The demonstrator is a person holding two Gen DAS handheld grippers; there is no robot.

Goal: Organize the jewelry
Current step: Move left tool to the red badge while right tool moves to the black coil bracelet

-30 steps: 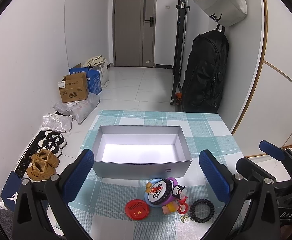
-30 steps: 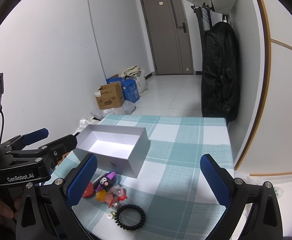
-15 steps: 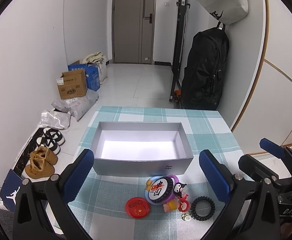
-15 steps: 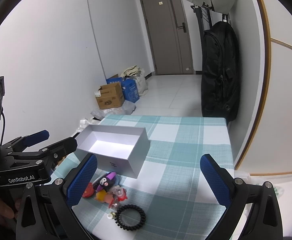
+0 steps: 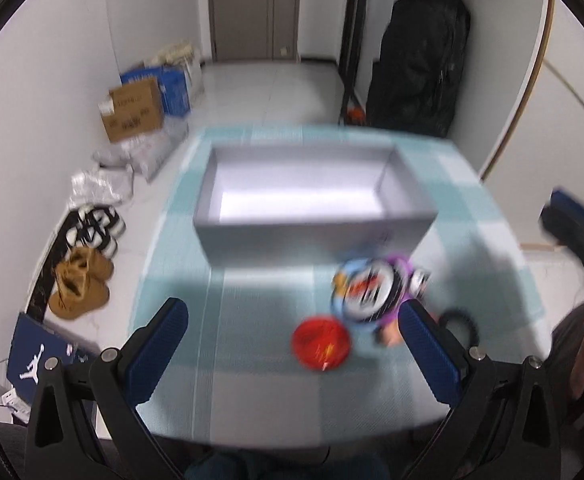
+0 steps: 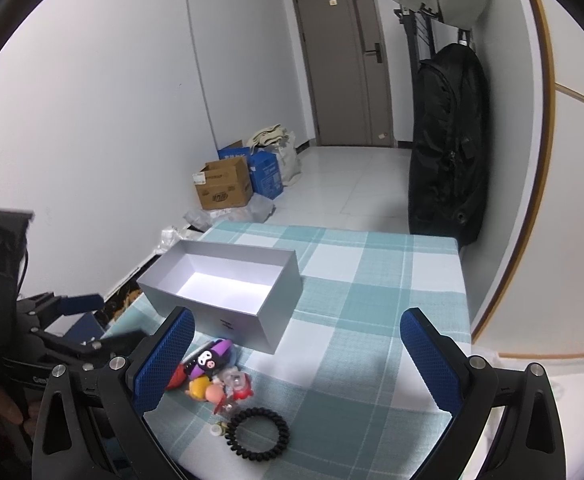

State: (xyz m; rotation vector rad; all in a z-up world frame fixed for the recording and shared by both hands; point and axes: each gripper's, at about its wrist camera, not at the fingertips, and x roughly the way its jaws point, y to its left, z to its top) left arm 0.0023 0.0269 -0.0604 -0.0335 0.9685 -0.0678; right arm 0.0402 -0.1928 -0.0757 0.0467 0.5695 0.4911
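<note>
An open grey box stands empty on the checked tablecloth. In front of it lies a small pile: a red round badge, a round blue and purple trinket, cartoon charms and a black coil hair tie. My left gripper is open and hovers over the badge and the pile; this view is blurred. My right gripper is open above the near table, right of the pile. Both are empty.
The table's near edge and right edge are close. On the floor left of the table lie shoes, bags and cardboard boxes. A black backpack hangs at the far right.
My left gripper has tipped down and moved forward towards the pile, so the badge now lies between its fingers in view. The right gripper has lowered slightly. Nothing was picked up.
</note>
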